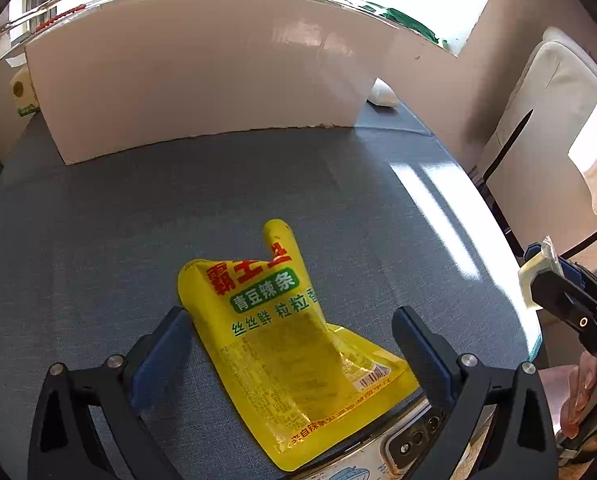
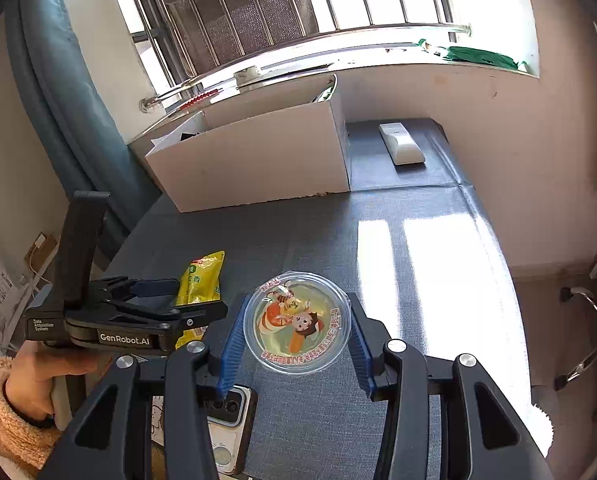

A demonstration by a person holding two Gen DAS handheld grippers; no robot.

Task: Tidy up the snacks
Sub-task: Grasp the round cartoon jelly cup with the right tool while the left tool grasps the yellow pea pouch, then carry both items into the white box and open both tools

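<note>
A yellow snack pouch (image 1: 282, 344) with red and green print lies crumpled on the blue-grey table (image 1: 98, 240). My left gripper (image 1: 294, 328) is open, its fingers on either side of the pouch, not closed on it. The pouch also shows in the right wrist view (image 2: 200, 280) beside the left gripper (image 2: 158, 296). My right gripper (image 2: 294, 322) is shut on a round jelly cup (image 2: 296, 322) with a cartoon lid and holds it above the table. The right gripper also shows in the left wrist view (image 1: 538, 276) at the right edge.
A white open box (image 2: 258, 156) stands at the back of the table; it fills the far side in the left wrist view (image 1: 202, 80). A white remote (image 2: 401, 144) lies right of the box. A phone (image 2: 230, 428) lies at the near table edge. A wall bounds the right side.
</note>
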